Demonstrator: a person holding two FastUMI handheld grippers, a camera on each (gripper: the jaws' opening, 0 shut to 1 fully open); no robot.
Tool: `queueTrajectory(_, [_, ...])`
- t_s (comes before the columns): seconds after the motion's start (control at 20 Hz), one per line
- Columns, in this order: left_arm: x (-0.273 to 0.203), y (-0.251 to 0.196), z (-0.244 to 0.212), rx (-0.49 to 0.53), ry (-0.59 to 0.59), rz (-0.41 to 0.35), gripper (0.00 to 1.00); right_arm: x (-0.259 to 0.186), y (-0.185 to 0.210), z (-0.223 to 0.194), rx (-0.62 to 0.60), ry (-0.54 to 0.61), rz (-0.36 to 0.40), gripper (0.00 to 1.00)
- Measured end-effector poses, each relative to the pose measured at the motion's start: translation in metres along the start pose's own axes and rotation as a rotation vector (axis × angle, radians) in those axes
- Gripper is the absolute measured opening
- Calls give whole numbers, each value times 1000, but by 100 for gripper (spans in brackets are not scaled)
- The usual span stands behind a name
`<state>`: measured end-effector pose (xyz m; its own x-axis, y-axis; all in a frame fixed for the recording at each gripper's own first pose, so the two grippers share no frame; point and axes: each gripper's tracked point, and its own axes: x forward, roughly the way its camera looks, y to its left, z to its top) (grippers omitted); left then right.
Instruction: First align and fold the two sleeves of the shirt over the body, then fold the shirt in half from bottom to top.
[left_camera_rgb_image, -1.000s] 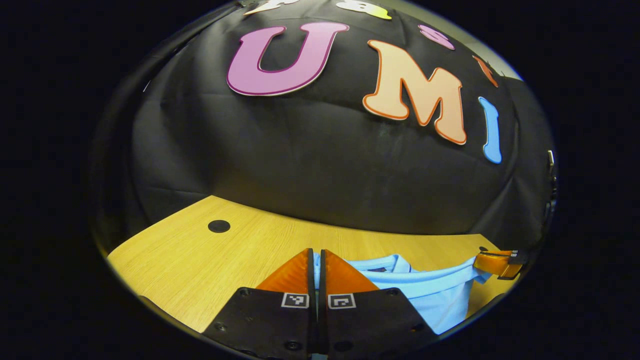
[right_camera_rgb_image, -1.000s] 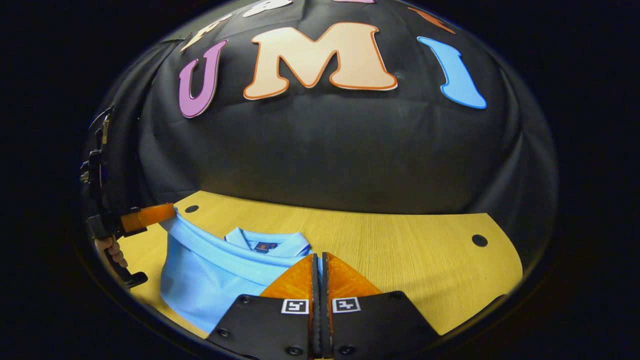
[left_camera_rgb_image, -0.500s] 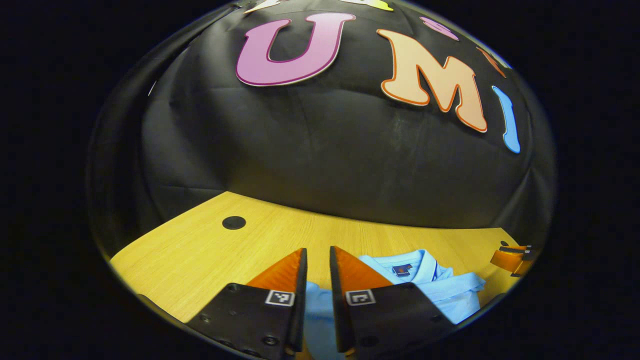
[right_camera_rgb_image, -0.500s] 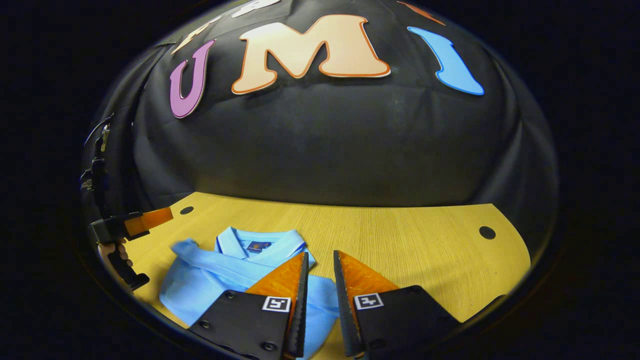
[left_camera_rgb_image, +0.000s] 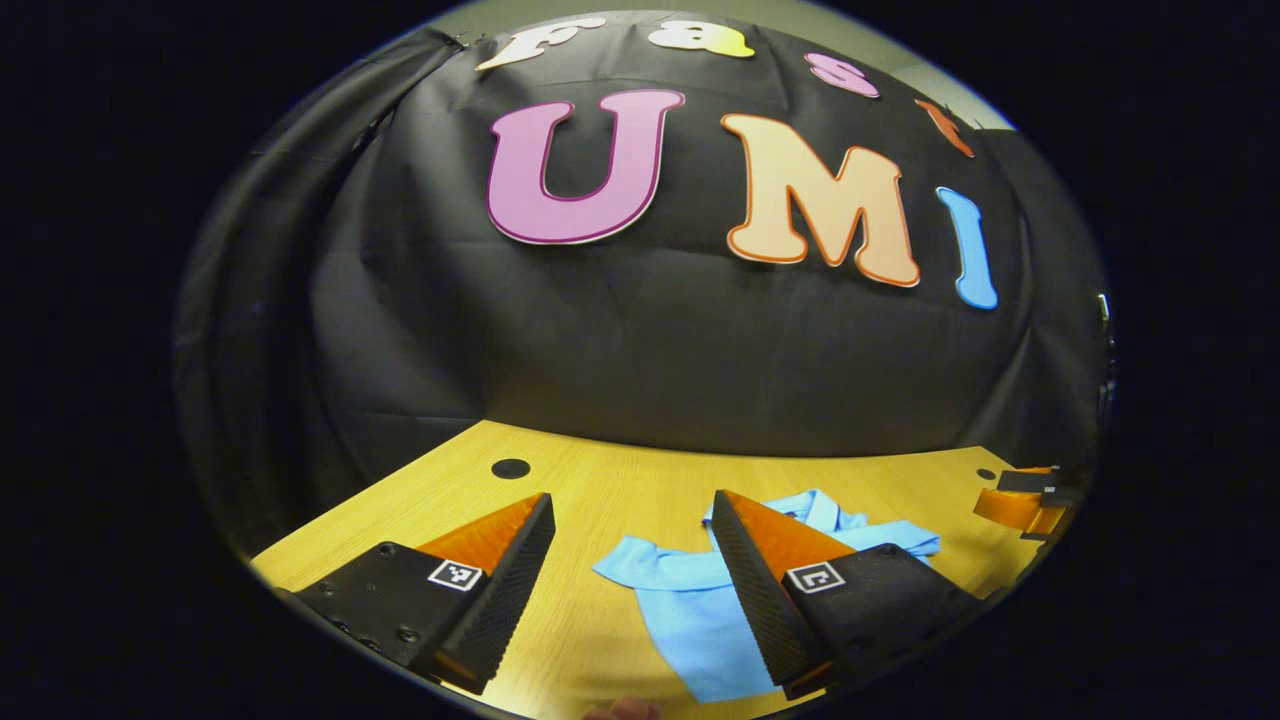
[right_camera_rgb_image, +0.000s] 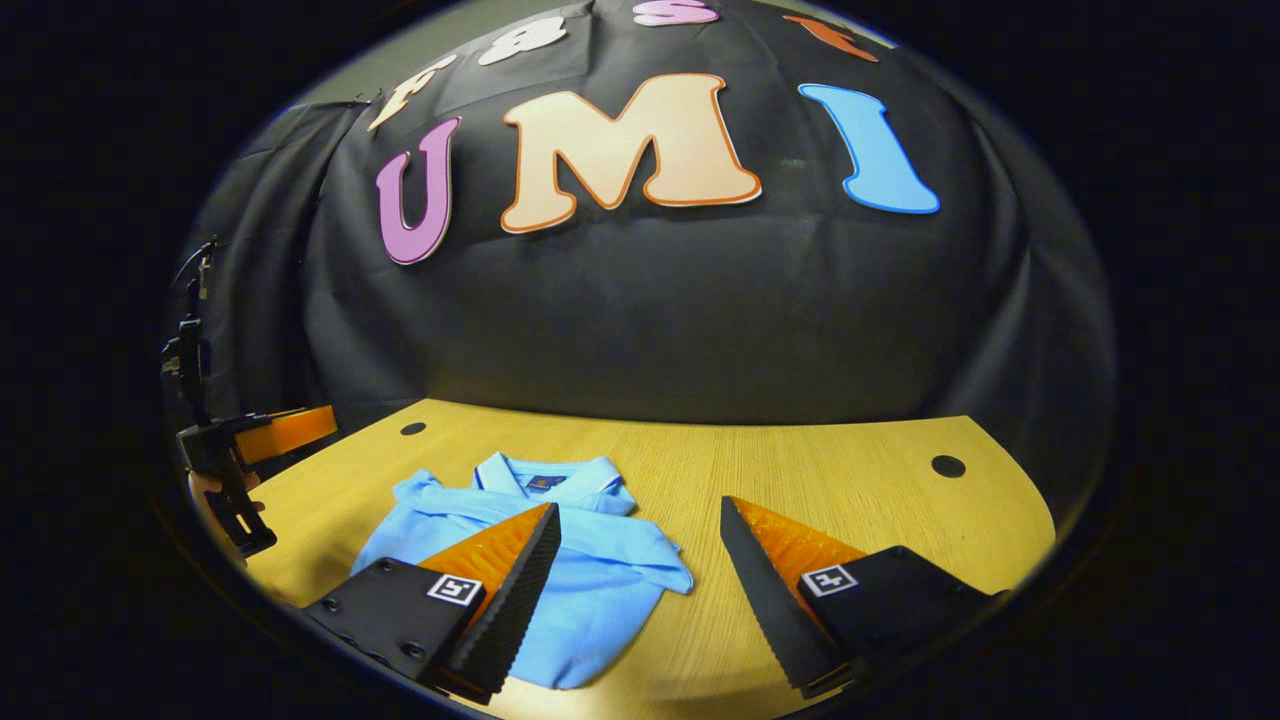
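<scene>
Your left tool (left_camera_rgb_image: 632, 545) and right tool (right_camera_rgb_image: 640, 550) both hang released above the counter (right_camera_rgb_image: 800, 470), gripping nothing. The light blue polo shirt (right_camera_rgb_image: 590, 560) lies folded beneath them, collar toward the wall, so the bottom-to-top fold looks done.

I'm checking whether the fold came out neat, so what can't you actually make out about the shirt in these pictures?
- Left gripper view: the shirt's right part, behind the left gripper's finger.
- Right gripper view: the shirt's near left corner, behind the right gripper's finger.
- Collar tag: too small.
- Sleeves: folded under, alignment hidden.
</scene>
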<state>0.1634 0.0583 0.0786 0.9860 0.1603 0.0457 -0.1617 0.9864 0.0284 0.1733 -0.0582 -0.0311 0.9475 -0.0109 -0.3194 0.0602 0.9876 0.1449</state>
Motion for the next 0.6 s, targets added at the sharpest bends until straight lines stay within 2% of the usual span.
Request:
queueTrajectory(0.15, [-36,-19,3,7,-38,-44,94,-42,12,-7,25,-18,46,99])
queueTrajectory(0.35, [-80,-49,-6,-2,-44,-121,94,-93,22,-18,-39,-75,64,100])
queueTrajectory(0.45, [-97,-54,-9,10,-70,-132,94,-114,30,-27,-58,-88,84,99])
queueTrajectory(0.6, [-116,-50,-25,-1,-79,-120,93,-137,28,-42,-79,-109,72,99])
